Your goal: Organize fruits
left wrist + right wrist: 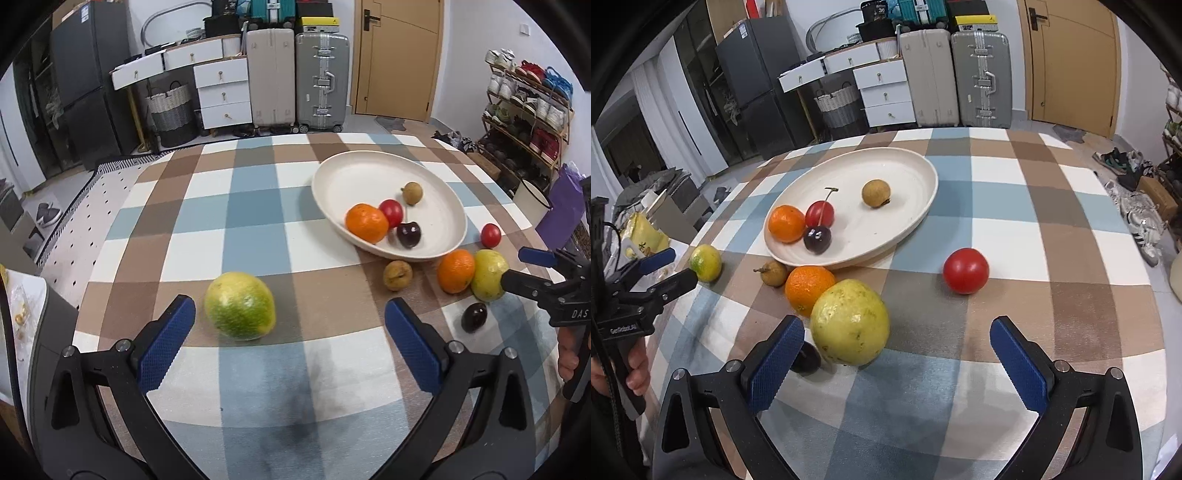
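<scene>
The yellow-green guava (849, 321) lies on the checked tablecloth (1015, 206), touching an orange (807, 290), just ahead of my right tongs (897, 354), which stand open and empty. I judge it firm, round and apt to roll; best clasped across its widest part. My left tongs (290, 338), also open, face a greener guava (240, 311). Plate (916, 166) beyond. Lettering "DAS" and "GenRobot.AI" marks the tongs.

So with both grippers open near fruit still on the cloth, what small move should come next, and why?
Probably ease the left gripper forward and shut it on the green-yellow citrus. That fruit lies on the tablecloth just ahead of the open jaws, apart from the plate, which already holds four fruits. The right gripper, also open, faces the yellow guava.
</scene>
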Available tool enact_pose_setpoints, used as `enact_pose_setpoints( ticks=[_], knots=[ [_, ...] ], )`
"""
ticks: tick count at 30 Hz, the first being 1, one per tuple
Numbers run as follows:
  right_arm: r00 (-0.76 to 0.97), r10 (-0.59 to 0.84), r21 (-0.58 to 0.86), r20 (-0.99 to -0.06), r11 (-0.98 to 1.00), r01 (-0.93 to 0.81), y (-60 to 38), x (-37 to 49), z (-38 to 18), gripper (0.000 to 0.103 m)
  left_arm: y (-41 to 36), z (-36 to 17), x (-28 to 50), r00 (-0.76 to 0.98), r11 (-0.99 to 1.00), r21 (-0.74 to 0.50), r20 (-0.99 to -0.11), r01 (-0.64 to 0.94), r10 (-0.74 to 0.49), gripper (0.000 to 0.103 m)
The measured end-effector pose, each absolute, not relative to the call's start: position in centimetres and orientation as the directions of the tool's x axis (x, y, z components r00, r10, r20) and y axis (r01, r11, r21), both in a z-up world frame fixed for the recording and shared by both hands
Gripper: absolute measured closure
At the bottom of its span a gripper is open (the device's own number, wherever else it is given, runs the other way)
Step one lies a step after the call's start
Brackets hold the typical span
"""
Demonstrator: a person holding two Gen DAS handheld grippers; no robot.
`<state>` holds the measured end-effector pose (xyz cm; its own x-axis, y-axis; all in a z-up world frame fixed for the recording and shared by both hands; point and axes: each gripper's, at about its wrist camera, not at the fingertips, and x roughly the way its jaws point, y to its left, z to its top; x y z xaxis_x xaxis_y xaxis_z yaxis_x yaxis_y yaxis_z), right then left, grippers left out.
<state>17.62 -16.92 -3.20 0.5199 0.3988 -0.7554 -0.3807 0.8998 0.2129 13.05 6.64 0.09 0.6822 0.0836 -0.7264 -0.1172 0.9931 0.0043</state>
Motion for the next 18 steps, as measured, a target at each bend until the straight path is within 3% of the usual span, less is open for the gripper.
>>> enact_pose_setpoints(
  ticks=[18],
  knots=[
    [0.469, 0.445, 0.262, -0.763, 0.876, -0.406, -15.9, 18.1, -4.9, 0.004, 10.0, -3.3, 14.9, 0.622, 0.982, -0.007, -0.775, -0.191, 0.116, 0.001]
  ],
)
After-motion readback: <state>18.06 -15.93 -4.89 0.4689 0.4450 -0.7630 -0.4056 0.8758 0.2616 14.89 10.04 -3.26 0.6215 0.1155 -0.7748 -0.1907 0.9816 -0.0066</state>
